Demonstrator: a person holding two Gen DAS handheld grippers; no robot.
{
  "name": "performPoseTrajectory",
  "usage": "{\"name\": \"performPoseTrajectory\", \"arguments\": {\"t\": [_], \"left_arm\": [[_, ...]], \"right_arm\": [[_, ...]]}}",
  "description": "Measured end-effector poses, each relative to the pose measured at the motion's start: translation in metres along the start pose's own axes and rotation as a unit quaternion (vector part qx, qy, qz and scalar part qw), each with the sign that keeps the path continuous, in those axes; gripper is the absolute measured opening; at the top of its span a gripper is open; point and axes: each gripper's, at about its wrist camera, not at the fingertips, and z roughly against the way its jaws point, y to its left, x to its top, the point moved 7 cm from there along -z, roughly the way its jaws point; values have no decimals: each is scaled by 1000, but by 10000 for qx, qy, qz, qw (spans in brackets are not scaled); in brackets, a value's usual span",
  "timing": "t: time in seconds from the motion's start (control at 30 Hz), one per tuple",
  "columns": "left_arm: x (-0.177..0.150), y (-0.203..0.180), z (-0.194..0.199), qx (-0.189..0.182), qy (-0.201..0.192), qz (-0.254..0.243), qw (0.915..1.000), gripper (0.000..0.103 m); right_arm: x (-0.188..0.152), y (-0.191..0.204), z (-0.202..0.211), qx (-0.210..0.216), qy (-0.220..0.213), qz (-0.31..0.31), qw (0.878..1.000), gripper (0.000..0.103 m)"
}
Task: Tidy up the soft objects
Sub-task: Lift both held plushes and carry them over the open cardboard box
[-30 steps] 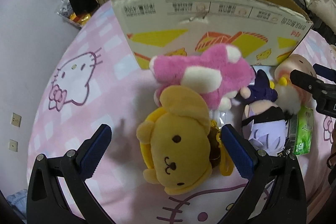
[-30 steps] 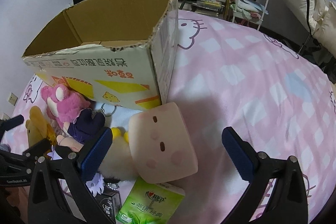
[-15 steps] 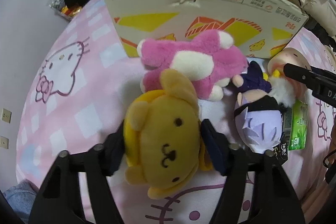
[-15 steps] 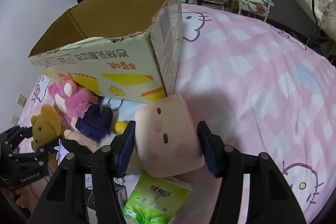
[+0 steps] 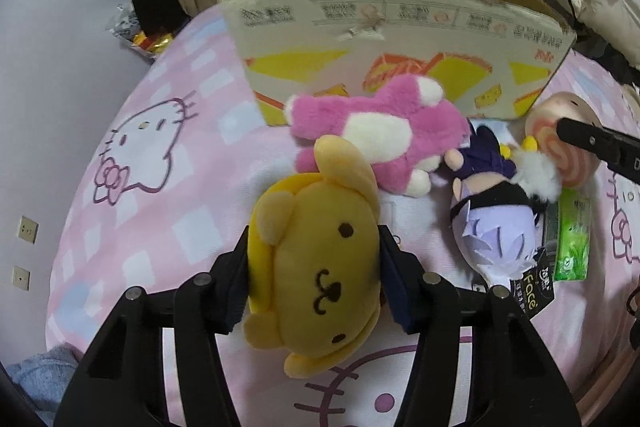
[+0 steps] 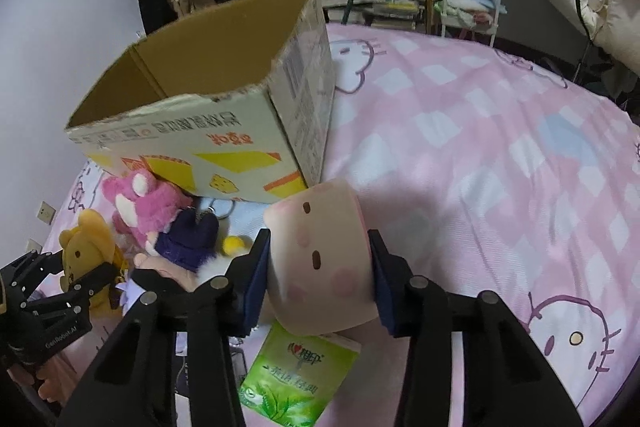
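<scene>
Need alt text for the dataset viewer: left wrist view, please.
The left gripper is closing its jaws on a yellow plush dog lying on a pink cartoon-cat bedsheet. Behind it lie a pink-and-white plush bear and a purple-haired doll, in front of an open cardboard box.

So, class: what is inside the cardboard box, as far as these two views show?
Only bare brown inner walls of the cardboard box show, with no toys above its rim. Its floor is hidden by the front wall in both views, so whether anything lies at the bottom cannot be told.
</scene>
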Motion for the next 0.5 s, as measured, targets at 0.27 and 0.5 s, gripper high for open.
{"name": "performPoseTrajectory", "arguments": {"t": [0.27, 0.5], "left_arm": [[9, 12, 44, 107, -783, 237, 9966, 56], [11, 16, 76, 118, -1355, 213, 9905, 56]], "right_arm": [[10, 13, 34, 20, -646, 217, 9977, 47], [12, 25, 70, 170, -1156, 321, 9926, 47]]}}
